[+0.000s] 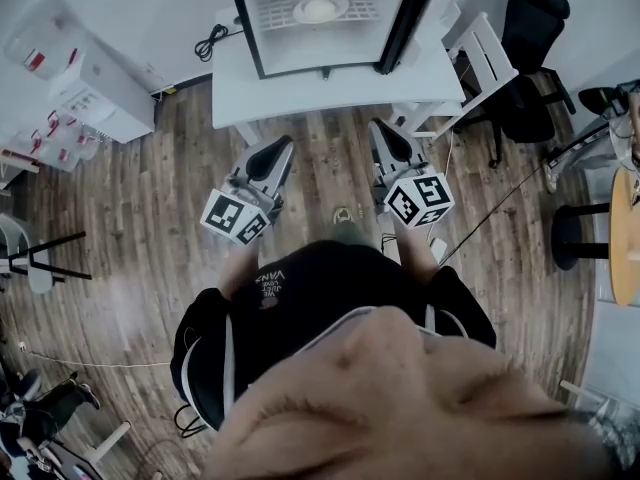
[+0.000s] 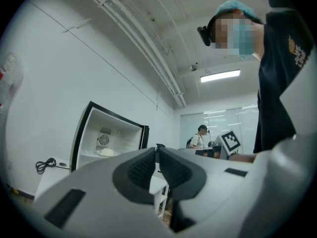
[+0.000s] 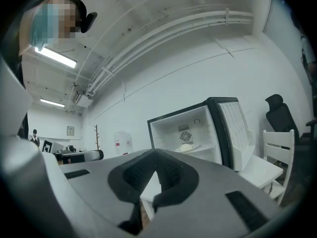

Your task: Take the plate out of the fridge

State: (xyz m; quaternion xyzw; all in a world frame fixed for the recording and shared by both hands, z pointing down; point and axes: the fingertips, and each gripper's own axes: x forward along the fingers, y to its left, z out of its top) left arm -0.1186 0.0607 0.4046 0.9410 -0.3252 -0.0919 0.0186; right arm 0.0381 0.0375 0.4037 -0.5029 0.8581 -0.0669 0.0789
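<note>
A small white fridge (image 1: 320, 23) stands open on a white table (image 1: 250, 88), its door (image 1: 405, 18) swung to the right. On its wire shelf lies a white plate (image 1: 320, 8) with a pale round lump on it. The plate (image 2: 107, 152) shows far off in the left gripper view, and the plate (image 3: 187, 148) likewise in the right gripper view. My left gripper (image 1: 277, 149) and right gripper (image 1: 385, 135) are held side by side short of the table, both shut and empty, pointing toward the fridge.
A white chair (image 1: 470, 63) and a black office chair (image 1: 530, 38) stand right of the table. A water dispenser (image 1: 90, 83) sits at the left wall. A cable (image 1: 210, 40) lies on the table's left end. A person (image 2: 200, 136) stands far back.
</note>
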